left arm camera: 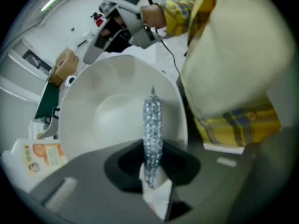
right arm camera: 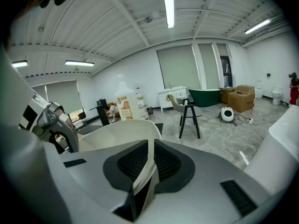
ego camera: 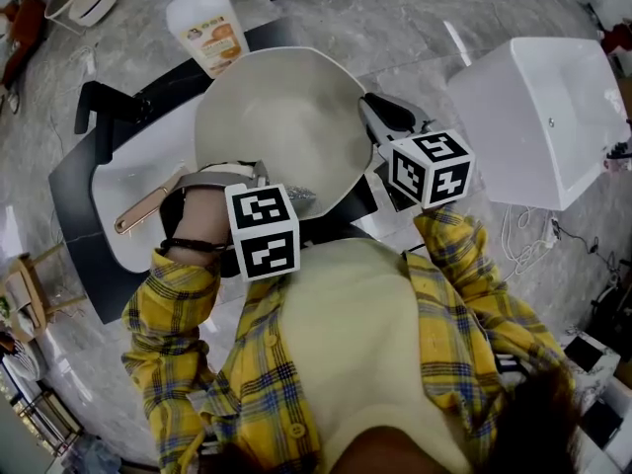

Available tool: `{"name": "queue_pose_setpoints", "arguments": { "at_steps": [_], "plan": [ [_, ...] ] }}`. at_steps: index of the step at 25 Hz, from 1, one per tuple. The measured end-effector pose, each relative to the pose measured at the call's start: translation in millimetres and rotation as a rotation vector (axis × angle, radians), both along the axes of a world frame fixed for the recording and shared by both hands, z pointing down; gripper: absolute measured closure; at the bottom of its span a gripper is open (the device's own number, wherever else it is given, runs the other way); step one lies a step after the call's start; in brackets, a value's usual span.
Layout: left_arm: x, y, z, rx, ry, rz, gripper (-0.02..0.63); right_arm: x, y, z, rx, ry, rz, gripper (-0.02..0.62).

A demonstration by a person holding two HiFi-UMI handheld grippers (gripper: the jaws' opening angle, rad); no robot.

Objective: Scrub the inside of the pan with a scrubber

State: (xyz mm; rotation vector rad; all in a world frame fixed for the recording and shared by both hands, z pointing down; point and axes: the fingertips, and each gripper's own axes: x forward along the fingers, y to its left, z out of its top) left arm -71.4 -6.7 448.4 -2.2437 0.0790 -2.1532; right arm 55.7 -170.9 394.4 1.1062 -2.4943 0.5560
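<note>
Pan [ego camera: 281, 117] rim clenched in right tongs [right arm camera: 145, 167] | left tongs [left arm camera: 152, 167] clamp scrubber [left arm camera: 152, 120] over its inside

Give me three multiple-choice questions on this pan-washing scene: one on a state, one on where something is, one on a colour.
1. The right gripper is: A open; B shut on the rim of the pan; C shut on nothing.
2. The scrubber sits: A loose in the pan; B in the right gripper; C in the left gripper.
3. The pan's inside is: A black; B cream; C red.
Answers: B, the rim stands between its closed jaws; C, the left gripper's jaws clamp it; B, it shows pale cream in the head view.
</note>
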Motion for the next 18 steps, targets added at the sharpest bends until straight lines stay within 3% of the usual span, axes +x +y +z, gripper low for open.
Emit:
{"name": "queue_pose_setpoints", "arguments": {
  "at_steps": [12,18],
  "plan": [
    [-17,-20,10,0.066,-0.131,0.015,0.52,-1,-3,10,-0.002,0.047,-0.018,0.578],
    [-35,-46,12,0.147,-0.167,-0.054,0.52,0,-5,13,-0.011,0.036,-0.015,0.578]
  ]
}}
